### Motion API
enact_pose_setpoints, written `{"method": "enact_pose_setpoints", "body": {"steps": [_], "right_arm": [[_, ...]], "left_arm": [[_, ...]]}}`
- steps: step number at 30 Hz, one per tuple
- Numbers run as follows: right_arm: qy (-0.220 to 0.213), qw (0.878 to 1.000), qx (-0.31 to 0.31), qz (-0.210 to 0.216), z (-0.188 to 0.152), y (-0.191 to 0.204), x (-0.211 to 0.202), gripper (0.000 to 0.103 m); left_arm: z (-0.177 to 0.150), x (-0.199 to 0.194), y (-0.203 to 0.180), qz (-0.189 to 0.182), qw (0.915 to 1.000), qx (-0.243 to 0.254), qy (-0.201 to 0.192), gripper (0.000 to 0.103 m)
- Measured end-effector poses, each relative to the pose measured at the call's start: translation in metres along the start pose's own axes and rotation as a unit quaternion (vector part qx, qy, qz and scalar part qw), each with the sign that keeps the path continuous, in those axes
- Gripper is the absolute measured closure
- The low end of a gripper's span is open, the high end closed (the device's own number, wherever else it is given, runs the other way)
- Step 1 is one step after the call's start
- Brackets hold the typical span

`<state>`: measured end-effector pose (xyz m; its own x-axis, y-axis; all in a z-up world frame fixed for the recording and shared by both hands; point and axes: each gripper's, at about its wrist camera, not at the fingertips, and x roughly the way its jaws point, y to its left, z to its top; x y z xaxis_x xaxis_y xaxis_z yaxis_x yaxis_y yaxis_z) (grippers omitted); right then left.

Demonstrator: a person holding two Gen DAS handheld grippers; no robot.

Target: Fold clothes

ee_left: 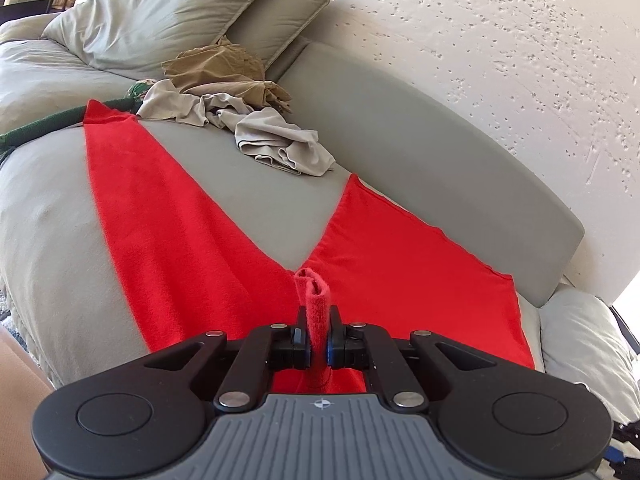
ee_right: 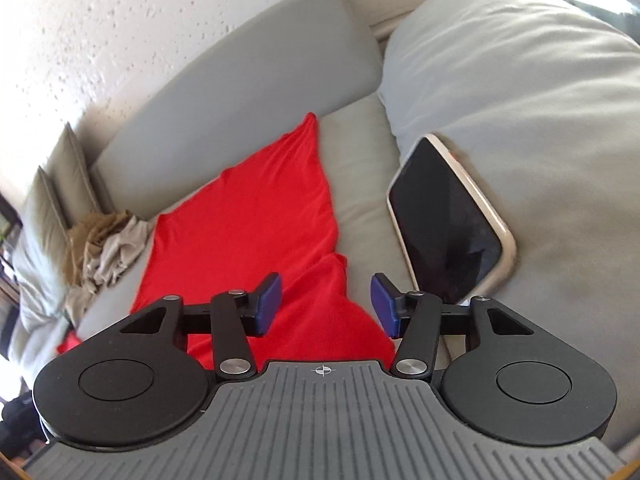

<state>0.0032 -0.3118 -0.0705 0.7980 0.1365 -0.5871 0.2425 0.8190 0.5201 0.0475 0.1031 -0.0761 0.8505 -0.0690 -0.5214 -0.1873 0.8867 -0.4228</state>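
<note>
A red garment (ee_left: 168, 216) lies spread on the grey bed, two long parts fanning away in a V. My left gripper (ee_left: 318, 334) is shut on a pinched fold of this red fabric, which sticks up between the fingers. In the right wrist view the same red garment (ee_right: 248, 216) lies flat below my right gripper (ee_right: 325, 302). That gripper stands open just above the cloth, its blue pads (ee_right: 267, 300) apart with nothing between them.
A crumpled heap of beige and tan clothes (ee_left: 240, 104) sits further up the bed near two grey pillows (ee_left: 152, 20). A phone (ee_right: 450, 220) leans on a grey cushion (ee_right: 532, 92) right of the right gripper. A padded grey headboard (ee_left: 420, 152) runs along the textured wall.
</note>
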Motion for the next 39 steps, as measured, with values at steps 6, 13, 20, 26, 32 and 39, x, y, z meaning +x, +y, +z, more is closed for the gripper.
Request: {"method": "enact_pose_setpoints", "body": {"steps": [6,13,20,26,32,39], "right_arm": [[0.006,0.998,-0.054,-0.026,-0.020,-0.001,-0.011,0.052],[0.005,0.986,-0.160,-0.041,-0.014,0.021,0.033,0.053],[0.003,0.987,-0.158,-0.043,-0.009,0.019,0.058,0.100],[-0.045,0.985,-0.135,-0.101,-0.003,0.013,0.050,0.101],[-0.021,0.991,-0.071,-0.114,0.004,-0.010,0.054,0.103],[-0.054,0.993,-0.076,-0.069,-0.003,0.004,0.025,0.096]], "left_arm": [[-0.002,-0.001,-0.001,-0.008,0.9999,-0.006,0.004,0.099],[-0.003,-0.002,-0.007,-0.030,0.9995,0.000,-0.002,0.099],[-0.002,0.004,-0.003,-0.035,0.9994,-0.006,0.000,0.099],[0.001,0.005,0.007,-0.049,0.9979,-0.042,-0.004,0.099],[-0.003,0.012,0.013,0.032,0.9986,-0.040,0.015,0.099],[-0.005,-0.024,-0.005,0.115,0.9891,0.043,-0.082,0.082]]}}
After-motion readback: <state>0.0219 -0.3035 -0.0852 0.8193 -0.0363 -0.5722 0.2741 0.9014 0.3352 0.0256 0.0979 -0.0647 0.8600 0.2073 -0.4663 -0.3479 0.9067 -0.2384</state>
